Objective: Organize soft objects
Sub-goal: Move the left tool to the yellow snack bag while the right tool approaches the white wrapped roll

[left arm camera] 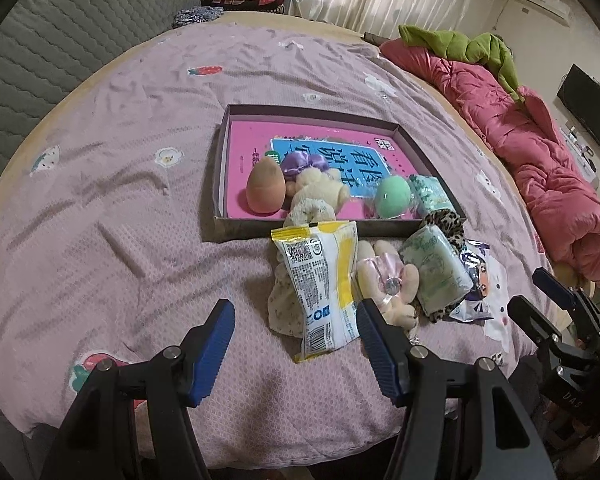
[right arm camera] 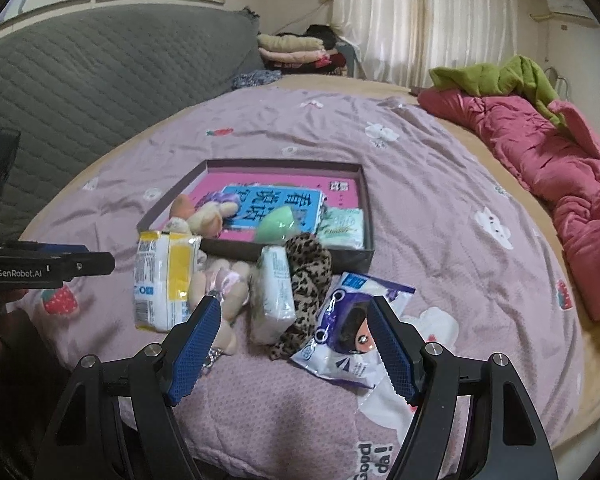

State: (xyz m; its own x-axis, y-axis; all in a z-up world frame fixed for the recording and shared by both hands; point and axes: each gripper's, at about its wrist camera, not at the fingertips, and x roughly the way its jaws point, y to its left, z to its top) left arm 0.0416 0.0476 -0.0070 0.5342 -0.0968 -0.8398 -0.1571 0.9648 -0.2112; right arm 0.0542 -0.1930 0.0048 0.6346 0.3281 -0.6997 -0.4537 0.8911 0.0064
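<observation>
A shallow dark box with a pink and blue book in it lies on the bed. In it are an orange sponge egg, a green sponge egg, a cream plush with a purple bow and a green tissue pack. In front of the box lie a yellow-white tissue pack, a plush with a pink bow, another green tissue pack, a leopard scrunchie and a purple-white packet. My left gripper is open just before the yellow pack. My right gripper is open before the pile.
The bed has a mauve printed cover. A red quilt with green cloth on it lies along the right side. A grey quilted headboard is at the left. Folded clothes are stacked at the far end.
</observation>
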